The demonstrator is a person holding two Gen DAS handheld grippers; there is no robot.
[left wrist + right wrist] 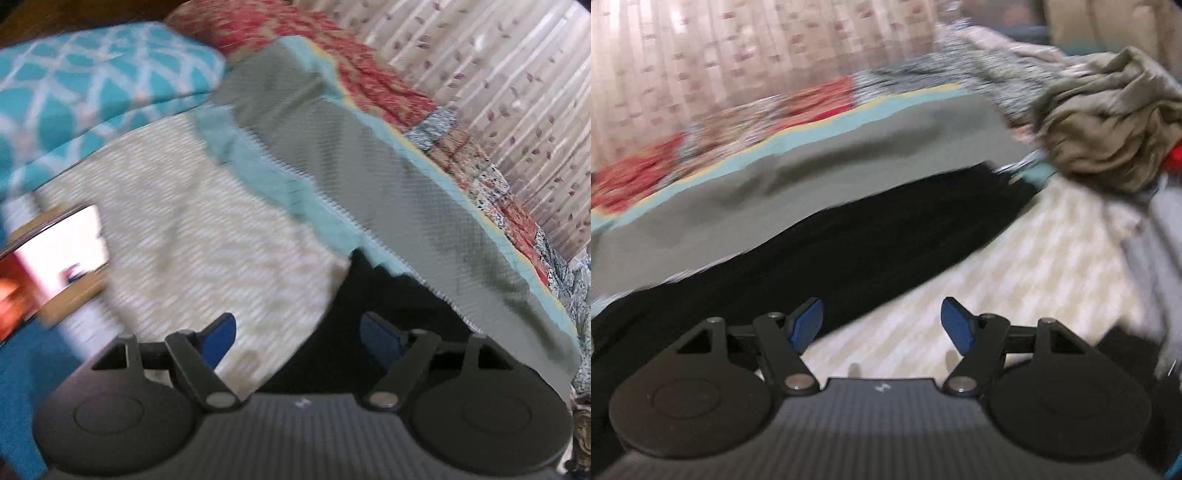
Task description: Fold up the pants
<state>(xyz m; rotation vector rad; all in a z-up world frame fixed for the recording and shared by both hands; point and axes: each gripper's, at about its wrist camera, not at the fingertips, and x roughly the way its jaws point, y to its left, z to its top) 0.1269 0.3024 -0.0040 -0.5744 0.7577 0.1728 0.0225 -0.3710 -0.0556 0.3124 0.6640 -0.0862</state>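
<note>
Black pants [871, 240] lie stretched out on the bed beside a flat grey cloth [812, 162]. In the left wrist view one end of the black pants [373, 314] shows just ahead of the fingers, under the grey cloth [369, 177]. My left gripper [301, 339] is open, its right finger over the black fabric, holding nothing. My right gripper [882, 325] is open and empty, its left finger at the pants' near edge, its right finger over the cream bedspread [1015, 266]. Both views are blurred.
A crumpled olive garment [1108, 125] lies at the right. A teal patterned pillow [81, 92] and a phone [48, 258] lie at the left. A red patchwork quilt [369, 70] and a curtain [509, 74] lie beyond the bed.
</note>
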